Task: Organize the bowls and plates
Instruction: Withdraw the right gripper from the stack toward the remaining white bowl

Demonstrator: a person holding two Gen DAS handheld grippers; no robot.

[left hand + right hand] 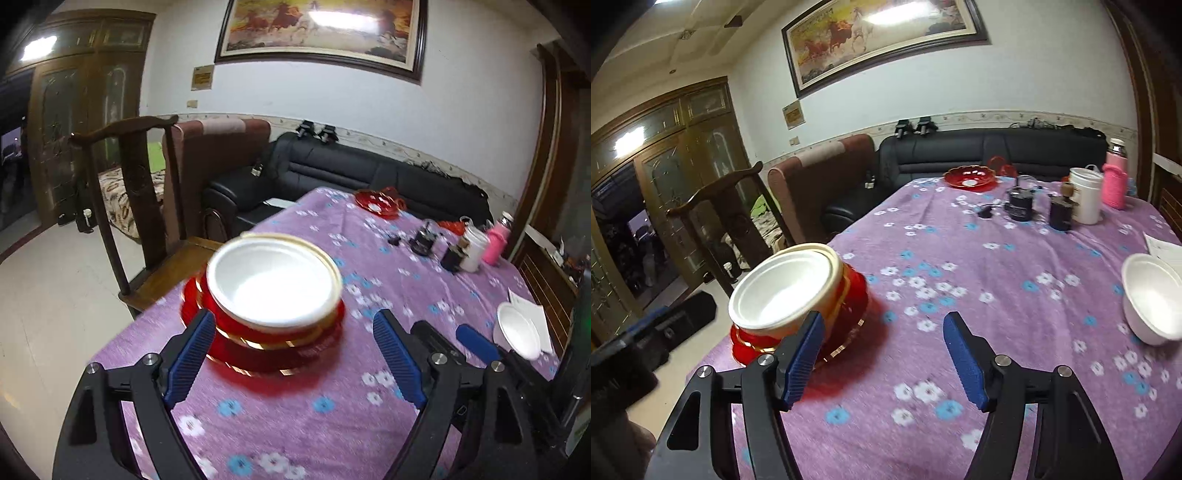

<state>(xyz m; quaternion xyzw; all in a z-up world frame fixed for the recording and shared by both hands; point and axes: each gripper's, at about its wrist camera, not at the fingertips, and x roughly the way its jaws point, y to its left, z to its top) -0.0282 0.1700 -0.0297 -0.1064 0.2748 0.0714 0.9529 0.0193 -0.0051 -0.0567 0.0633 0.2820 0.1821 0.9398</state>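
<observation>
A stack of white bowls [275, 282] rests on red plates with gold rims [266, 350] near the table's left edge; the stack also shows in the right wrist view [786, 291] on the red plates [849, 314]. My left gripper [295, 354] is open and empty just in front of the stack. My right gripper [882, 358] is open and empty, to the right of the stack. A lone white bowl [1152, 295] sits at the right of the table, also seen in the left wrist view [517, 330].
A purple flowered tablecloth [960, 258] covers the table. A red glass dish [969, 177], dark jars [1021, 203], a white container [1086, 195] and a pink bottle [1115, 181] stand at the far end. A wooden chair [140, 192] stands at the left edge.
</observation>
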